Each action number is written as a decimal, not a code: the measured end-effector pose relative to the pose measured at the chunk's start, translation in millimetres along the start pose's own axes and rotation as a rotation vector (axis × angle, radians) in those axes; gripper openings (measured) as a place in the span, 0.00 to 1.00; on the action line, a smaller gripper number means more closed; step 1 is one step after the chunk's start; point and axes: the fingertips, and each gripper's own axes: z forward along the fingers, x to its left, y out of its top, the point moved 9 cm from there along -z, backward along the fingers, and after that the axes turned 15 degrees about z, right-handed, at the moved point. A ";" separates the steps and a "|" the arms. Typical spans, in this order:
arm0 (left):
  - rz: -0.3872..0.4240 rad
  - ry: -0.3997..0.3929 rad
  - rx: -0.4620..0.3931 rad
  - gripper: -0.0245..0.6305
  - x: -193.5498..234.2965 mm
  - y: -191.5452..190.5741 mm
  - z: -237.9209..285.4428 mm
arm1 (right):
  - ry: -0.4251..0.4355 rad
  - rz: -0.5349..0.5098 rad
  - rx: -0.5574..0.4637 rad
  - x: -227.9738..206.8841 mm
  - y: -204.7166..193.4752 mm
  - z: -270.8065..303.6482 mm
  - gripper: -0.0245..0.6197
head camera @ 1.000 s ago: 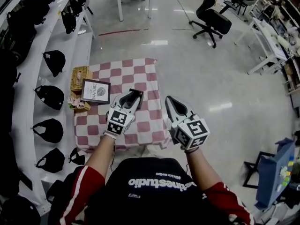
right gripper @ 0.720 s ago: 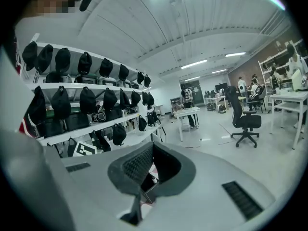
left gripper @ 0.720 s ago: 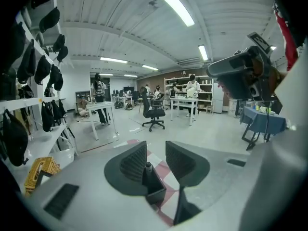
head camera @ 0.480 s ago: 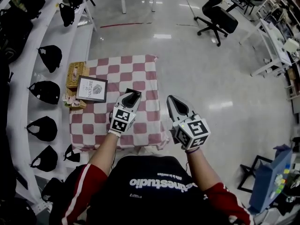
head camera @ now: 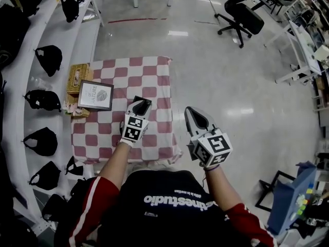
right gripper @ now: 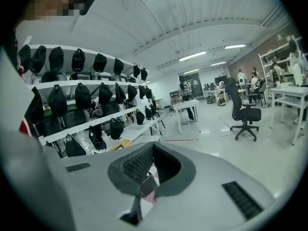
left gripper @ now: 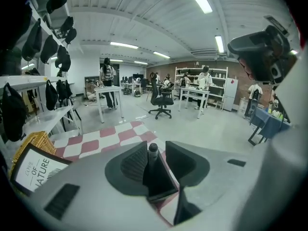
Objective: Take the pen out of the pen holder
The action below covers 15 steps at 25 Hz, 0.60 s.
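A black square pen holder (head camera: 140, 100) stands on the red-and-white checked cloth (head camera: 110, 81) near the table's right side. My left gripper (head camera: 139, 108) hangs right over it. In the left gripper view the jaws (left gripper: 157, 149) stand apart around the black pen (left gripper: 153, 151), which rises upright out of the holder (left gripper: 159, 182) and lies close to the left ribbed pad (left gripper: 134, 162); a gap shows on its right. My right gripper (head camera: 195, 116) hovers off the table's right edge, tips together, holding nothing. In the right gripper view (right gripper: 152, 149) the holder (right gripper: 148, 185) shows below the jaws.
A framed picture (head camera: 95, 94) and a wicker basket (head camera: 77, 73) sit at the table's left edge. White shelves with black bags (head camera: 49, 53) run along the left. An office chair (head camera: 241, 14) and white desks stand on the floor beyond. A blue stand (head camera: 294, 199) is at lower right.
The head view has drifted, so the table sits a little lower-left in frame. Both grippers keep nearly the same pose, the left one staying over the holder.
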 end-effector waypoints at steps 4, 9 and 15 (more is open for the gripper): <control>-0.006 0.006 0.029 0.22 -1.7 -2.9 10.4 | -0.014 0.010 0.004 -7.6 -0.9 -2.3 0.04; -0.030 0.023 0.053 0.22 -4.6 -5.1 17.1 | -0.023 0.021 0.000 -12.6 -1.9 -6.9 0.04; -0.047 0.036 0.066 0.22 -2.8 -6.4 20.4 | -0.036 0.043 -0.002 -16.4 -3.8 -8.9 0.04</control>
